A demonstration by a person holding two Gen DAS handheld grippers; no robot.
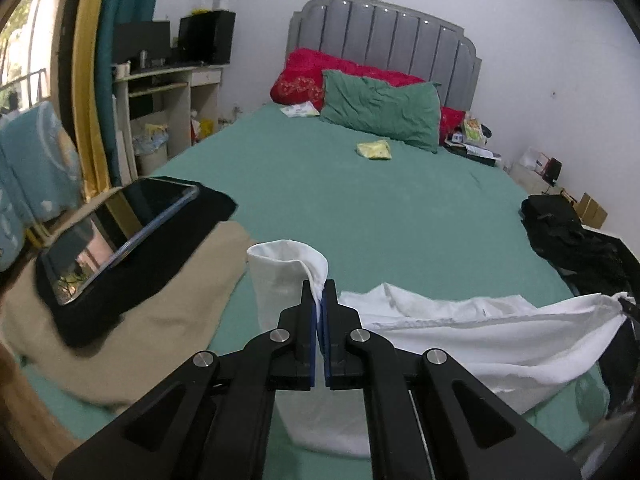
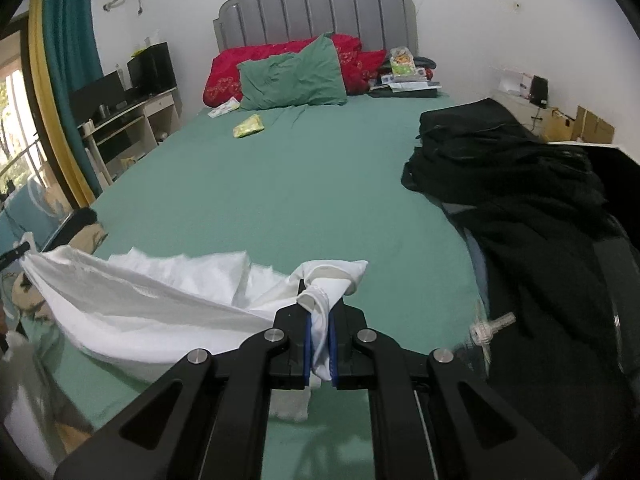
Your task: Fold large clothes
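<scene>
White garment (image 1: 460,332), no legible writing

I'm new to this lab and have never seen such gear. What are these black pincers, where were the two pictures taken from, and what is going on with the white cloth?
There is no robot here: a person holds a black two-finger claw in each hand, and a fisheye camera on each looks along its fingers. One picture comes from the left claw, the other from the right claw. Both are shut on the large white cloth garment, which hangs stretched between them over the green bed sheet. Also on the bed: a green pillow, a small yellow packet and a pile of black clothes.
</scene>
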